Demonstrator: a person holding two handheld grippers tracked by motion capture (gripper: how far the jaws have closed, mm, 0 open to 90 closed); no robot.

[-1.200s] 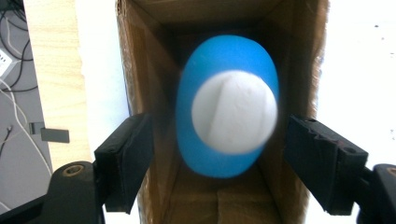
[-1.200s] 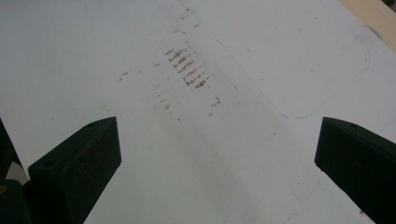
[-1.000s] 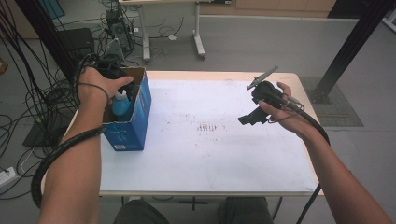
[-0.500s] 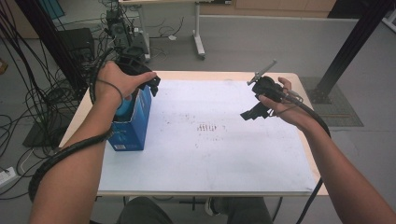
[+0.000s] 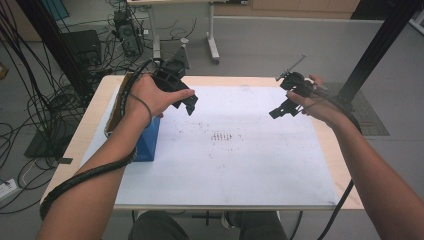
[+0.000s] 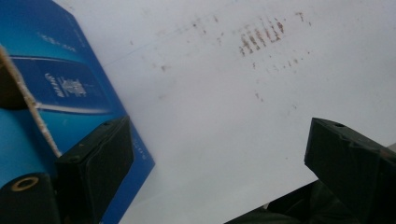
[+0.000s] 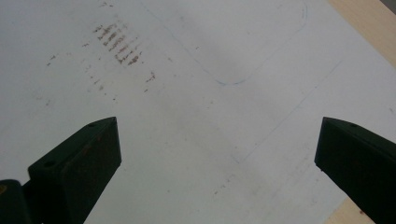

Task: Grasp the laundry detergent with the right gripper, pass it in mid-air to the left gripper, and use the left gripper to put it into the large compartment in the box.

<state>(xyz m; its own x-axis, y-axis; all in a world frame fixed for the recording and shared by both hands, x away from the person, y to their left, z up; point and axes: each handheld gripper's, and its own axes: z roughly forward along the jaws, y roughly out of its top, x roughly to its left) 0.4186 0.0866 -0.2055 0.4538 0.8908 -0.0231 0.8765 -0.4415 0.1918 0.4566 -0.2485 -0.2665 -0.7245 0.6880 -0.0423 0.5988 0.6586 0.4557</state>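
Note:
A blue cardboard box (image 5: 148,141) with an open top stands on the left part of the white sheet (image 5: 235,170), partly under the person's left forearm. The left gripper (image 5: 189,104) hovers just right of the box, over the sheet. In the left gripper view its jaws stand far apart with only sheet between them (image 6: 219,140), and the box (image 6: 70,88) is beside the left jaw. Those jaws have just been opening. The right gripper (image 5: 278,112) hangs over the sheet's far right part. It is open too (image 7: 217,140), holding nothing.
The sheet covers most of a wooden table (image 5: 334,150). Brownish smudges (image 5: 220,136) mark its middle. Cables (image 5: 30,125) and equipment lie on the floor to the left, and a black post (image 5: 375,50) stands at the far right.
The left hand has left the top of the blue box and moved right, out over the sheet, its jaws now apart. The right hand has shifted only a little.

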